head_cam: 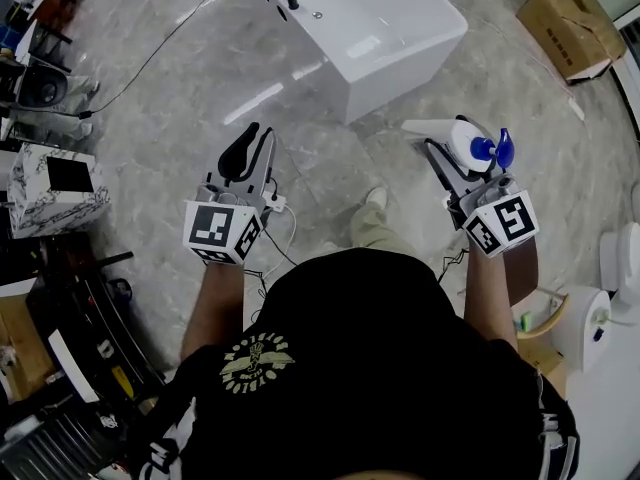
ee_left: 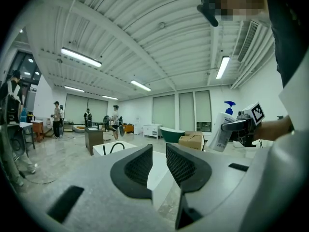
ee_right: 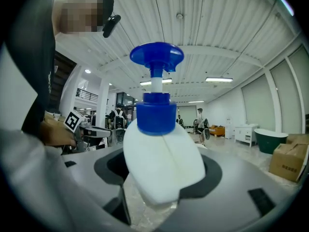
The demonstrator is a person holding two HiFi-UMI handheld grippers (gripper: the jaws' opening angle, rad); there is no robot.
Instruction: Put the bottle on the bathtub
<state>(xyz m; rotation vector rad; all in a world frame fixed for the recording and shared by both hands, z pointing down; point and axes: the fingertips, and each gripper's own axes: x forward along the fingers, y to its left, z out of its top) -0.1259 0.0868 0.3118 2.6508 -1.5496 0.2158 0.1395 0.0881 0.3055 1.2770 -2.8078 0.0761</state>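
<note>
The bottle (head_cam: 462, 140) is clamped in the right gripper (ee_right: 163, 178) short of the bathtub (head_cam: 400, 38) for carrying there; the left gripper (ee_left: 158, 161) is held empty, slightly parted.

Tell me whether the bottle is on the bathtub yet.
Not on it. The right tool is shut on the bottle, which hangs over the floor, apart from the white bathtub ahead.

You stand on a glossy grey marbled floor (head_cam: 200, 108). A cardboard box (head_cam: 565, 28) lies at your 1 o'clock, a marble-patterned cabinet (head_cam: 55, 193) at 10. Overhead, strip lights (ee_left: 80, 57) run along a ribbed white ceiling (ee_left: 159, 42); tall shaded windows (ee_left: 186, 111) fill the far wall.
</note>
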